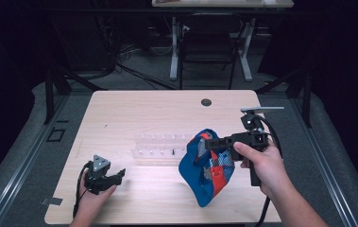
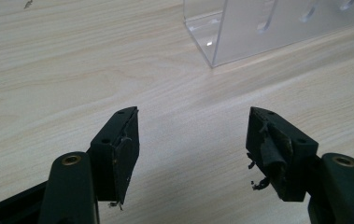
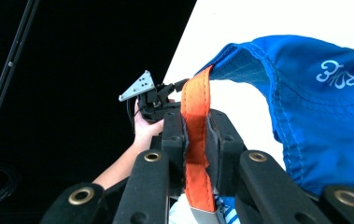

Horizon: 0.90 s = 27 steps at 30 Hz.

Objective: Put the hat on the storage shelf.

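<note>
In the right gripper view the right gripper [image 3: 197, 140] has its jaws clamped on an orange strap [image 3: 196, 121] that runs up between the two pads and joins the edge of a blue fabric bag [image 3: 315, 116], which billows up and to the right of the jaws and bears a pale printed mark. The high view gives what that close view cannot: the bag [image 1: 205, 172] hangs from the jaws of the right gripper [image 1: 208, 143], drooping below them toward the wooden surface [image 1: 134, 109], with red and patterned panels on its lower side; whether its bottom touches the surface I cannot tell. The left gripper view shows the left gripper [image 2: 193, 140] with its jaws standing wide apart, nothing between them but bare wood, and a clear plastic rack [image 2: 277, 28] beyond the jaw tips. In the high view the left gripper [image 1: 115, 176] sits low near the surface's front edge, well apart from the bag, with the rack [image 1: 160, 149] between the two grippers.
</note>
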{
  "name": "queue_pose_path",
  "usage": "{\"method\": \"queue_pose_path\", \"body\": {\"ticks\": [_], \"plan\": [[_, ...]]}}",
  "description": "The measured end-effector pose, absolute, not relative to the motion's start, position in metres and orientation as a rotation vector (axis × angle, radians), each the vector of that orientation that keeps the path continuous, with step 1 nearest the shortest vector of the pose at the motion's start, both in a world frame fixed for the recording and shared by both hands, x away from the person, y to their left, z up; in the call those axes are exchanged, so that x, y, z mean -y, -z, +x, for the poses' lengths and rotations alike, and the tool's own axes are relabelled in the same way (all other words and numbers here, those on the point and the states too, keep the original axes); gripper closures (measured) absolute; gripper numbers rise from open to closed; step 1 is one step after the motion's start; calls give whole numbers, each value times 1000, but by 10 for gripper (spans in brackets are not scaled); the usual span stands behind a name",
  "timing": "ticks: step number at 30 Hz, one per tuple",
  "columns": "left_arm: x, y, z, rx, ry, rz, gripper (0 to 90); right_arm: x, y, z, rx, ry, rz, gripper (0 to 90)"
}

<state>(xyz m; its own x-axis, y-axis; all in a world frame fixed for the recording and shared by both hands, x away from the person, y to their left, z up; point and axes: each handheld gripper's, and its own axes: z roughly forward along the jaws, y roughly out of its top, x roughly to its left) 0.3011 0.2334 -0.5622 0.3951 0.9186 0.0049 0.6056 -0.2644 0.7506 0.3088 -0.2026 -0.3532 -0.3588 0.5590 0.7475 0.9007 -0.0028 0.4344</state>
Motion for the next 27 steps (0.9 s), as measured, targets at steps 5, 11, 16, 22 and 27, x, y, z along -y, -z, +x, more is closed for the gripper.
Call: {"method": "queue_pose_path", "body": {"ticks": [5, 11, 16, 22, 27], "plan": [[-232, 562, 301, -1292, -592, 1987, 351, 203, 350, 310, 1916, 1319, -1512, 787], [-231, 561, 300, -1282, -590, 1990, 362, 199, 342, 314, 1886, 1358, -1490, 787], [-229, 560, 298, -1277, -586, 1992, 377, 195, 336, 318, 1889, 1381, -1483, 787], [-227, 560, 297, -1263, -584, 1994, 390, 191, 326, 325, 1868, 1401, -1492, 787], [-226, 559, 297, -1257, -584, 1997, 392, 187, 318, 332, 1859, 1417, -1497, 787]]}}
